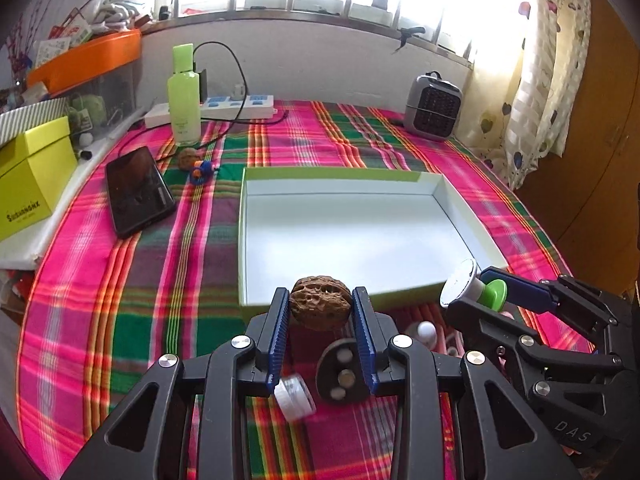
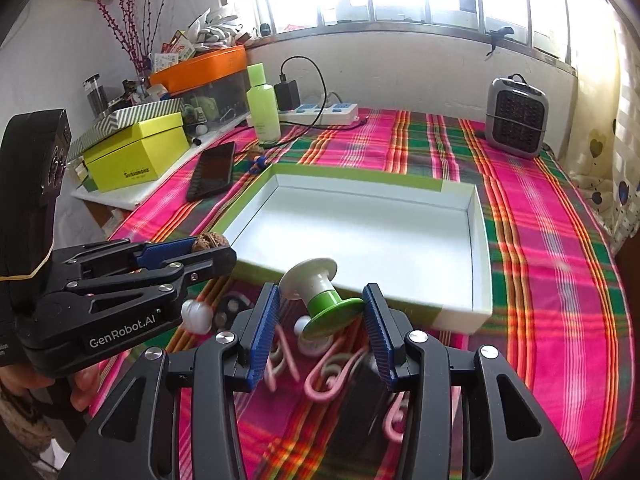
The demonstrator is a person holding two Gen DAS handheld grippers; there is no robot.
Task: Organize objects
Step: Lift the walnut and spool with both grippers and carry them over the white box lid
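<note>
My left gripper (image 1: 320, 304) is shut on a brown walnut (image 1: 320, 302) and holds it above the cloth, just short of the near wall of a shallow white box with green rim (image 1: 248, 216). My right gripper (image 2: 320, 304) is shut on a green-and-white spool (image 2: 320, 292), tilted, near the box's front edge (image 2: 460, 316). Each gripper shows in the other's view: the right one (image 1: 484, 288) with the spool (image 1: 472, 286), the left one (image 2: 208, 250) with the walnut (image 2: 210, 240). The box is empty.
On the plaid cloth below the grippers lie pink paper clips (image 2: 324, 376), a white cap (image 1: 294, 396), a dark disc (image 1: 340, 372) and a small white ball (image 1: 426, 330). Farther back are a phone (image 1: 138, 190), a second walnut (image 1: 188, 158), a blue toy (image 1: 202, 172), a green bottle (image 1: 183, 96), a power strip (image 1: 240, 106) and a heater (image 1: 434, 108).
</note>
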